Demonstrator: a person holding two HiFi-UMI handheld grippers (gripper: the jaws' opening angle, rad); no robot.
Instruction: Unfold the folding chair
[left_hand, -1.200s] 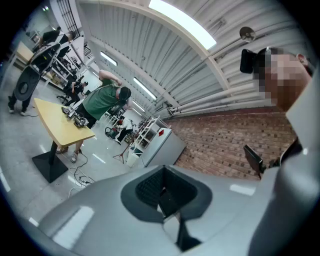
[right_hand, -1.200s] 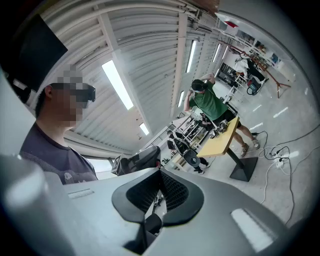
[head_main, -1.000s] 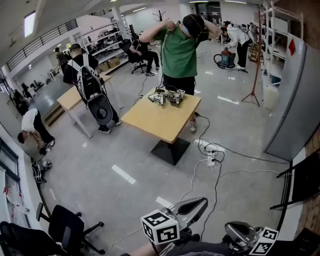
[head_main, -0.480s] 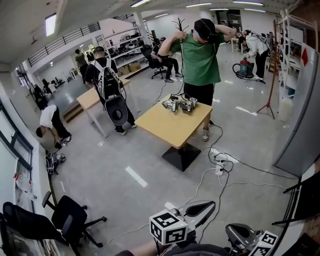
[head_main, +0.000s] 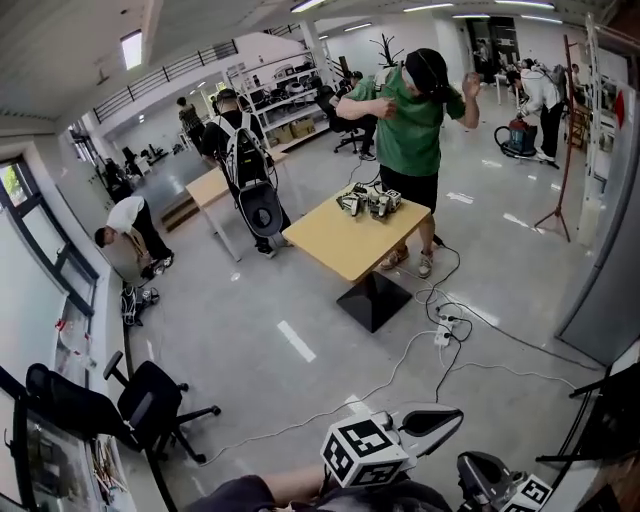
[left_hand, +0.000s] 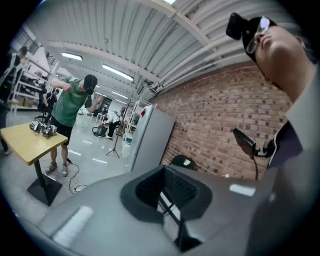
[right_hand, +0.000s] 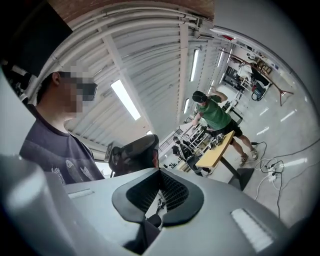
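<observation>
Right at the bottom, the left gripper (head_main: 440, 418) had its jaws pressed together with nothing between them. Its marker cube (head_main: 365, 452) rode on top, aimed out over the grey floor (head_main: 250, 330). Just beside it, lower and to the right, the right gripper (head_main: 488, 478) was clamped tight too, and just as empty.

Over at the right edge was the folding chair (head_main: 608, 418), a dark frame near the wall, apart from both grippers and untouched. Whether it lay fully folded could not be made out.

At lower left stood a black office chair (head_main: 150, 410). A white cable (head_main: 390, 365) snaked across the floor to a power strip (head_main: 443, 332) near the foot of a wooden table (head_main: 335, 245). A cluster of gear (head_main: 370, 203) sat on the table's far end.

Behind the table, a person in a green shirt (head_main: 412, 125) had both arms up at a headset. Further left, a person wearing a black pack (head_main: 245, 165) stood by a second table (head_main: 210, 185). A person in white (head_main: 130, 222) was bent over near the windows.

On the right, a grey cabinet (head_main: 610, 250) filled the edge, with a tall stand (head_main: 568, 130) beyond it.
</observation>
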